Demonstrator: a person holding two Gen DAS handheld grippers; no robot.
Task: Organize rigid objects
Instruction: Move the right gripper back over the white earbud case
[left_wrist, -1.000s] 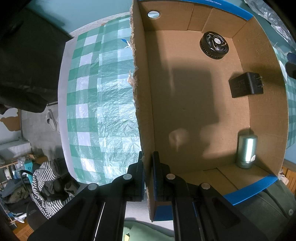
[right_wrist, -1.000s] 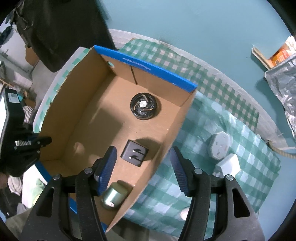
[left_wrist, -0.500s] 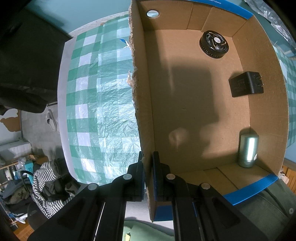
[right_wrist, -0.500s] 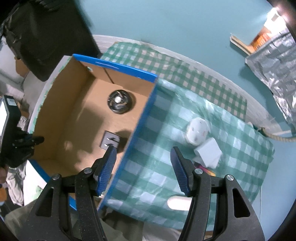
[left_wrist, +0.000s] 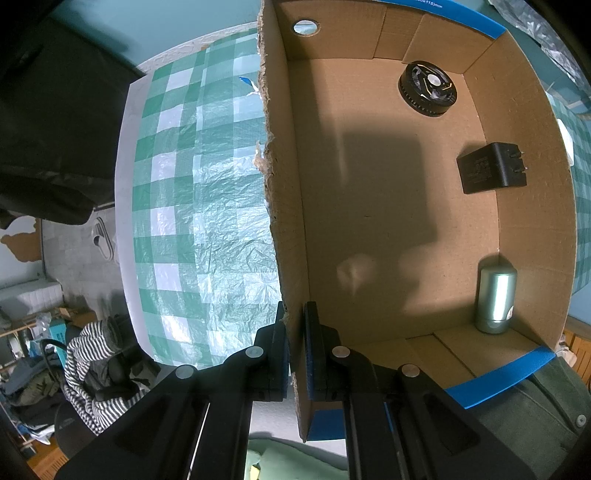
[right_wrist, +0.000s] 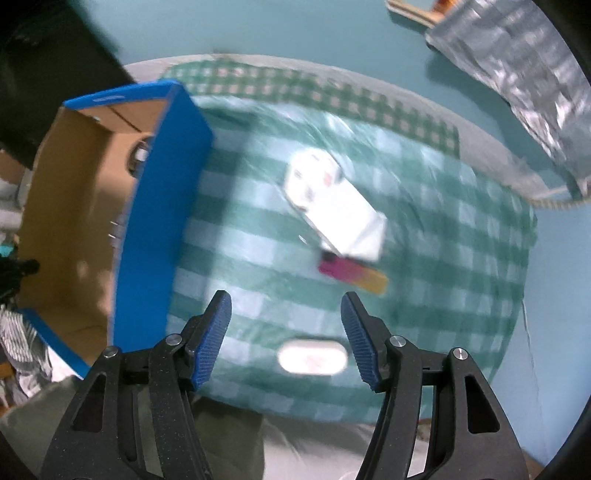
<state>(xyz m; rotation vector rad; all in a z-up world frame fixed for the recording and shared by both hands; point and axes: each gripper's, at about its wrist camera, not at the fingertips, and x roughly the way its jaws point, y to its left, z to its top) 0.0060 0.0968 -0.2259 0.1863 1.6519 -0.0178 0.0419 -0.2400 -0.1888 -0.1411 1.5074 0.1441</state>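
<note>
Three items visible only via left wrist: fan (left_wrist: 427, 88) at 1 o'clock, black adapter (left_wrist: 489, 168), silver cylinder (left_wrist: 494, 298) inside cardboard box (left_wrist: 388, 206). Left gripper (left_wrist: 294, 332) pinches box wall. Right gripper (right_wrist: 285, 314) spread over blurred white pieces (right_wrist: 332, 210) on checkered cloth (right_wrist: 443, 258).

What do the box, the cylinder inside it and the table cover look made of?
Box: corrugated cardboard, matte brown, with a frayed torn edge. Cylinder: probably brushed metal, given its long bright highlight, though it may be coated plastic. Cover: thin plastic sheet, glossy and crinkled.
</note>
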